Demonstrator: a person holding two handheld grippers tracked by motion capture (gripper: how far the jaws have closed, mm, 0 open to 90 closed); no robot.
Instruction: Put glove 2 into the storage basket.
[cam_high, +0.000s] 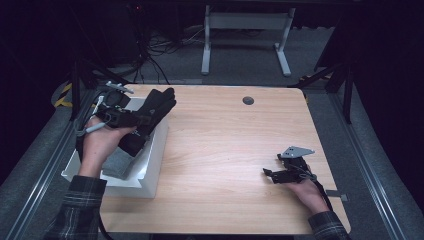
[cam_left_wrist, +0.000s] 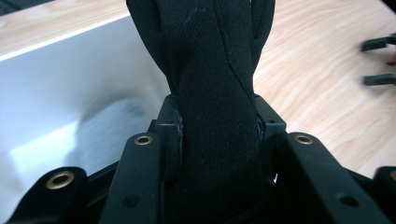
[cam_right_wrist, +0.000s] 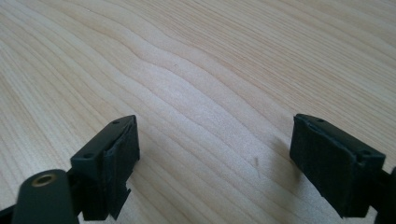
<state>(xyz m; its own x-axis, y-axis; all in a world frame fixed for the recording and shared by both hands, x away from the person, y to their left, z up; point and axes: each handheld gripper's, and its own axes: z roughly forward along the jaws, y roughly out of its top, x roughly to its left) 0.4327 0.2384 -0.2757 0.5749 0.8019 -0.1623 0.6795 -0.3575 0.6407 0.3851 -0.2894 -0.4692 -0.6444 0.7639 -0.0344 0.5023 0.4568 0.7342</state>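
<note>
The left gripper (cam_high: 137, 120) pinches a black glove (cam_left_wrist: 217, 93) between its jaws and holds it in the air above the white box (cam_high: 150, 165) at the table's (cam_high: 235, 150) left edge, the glove's fingers pointing away from the person. Inside the box lies a grey, soft-looking thing (cam_high: 117, 162), too blurred to name. The right gripper (cam_right_wrist: 215, 158) rests low over bare wood near the right edge, jaws spread wide with nothing between them.
</note>
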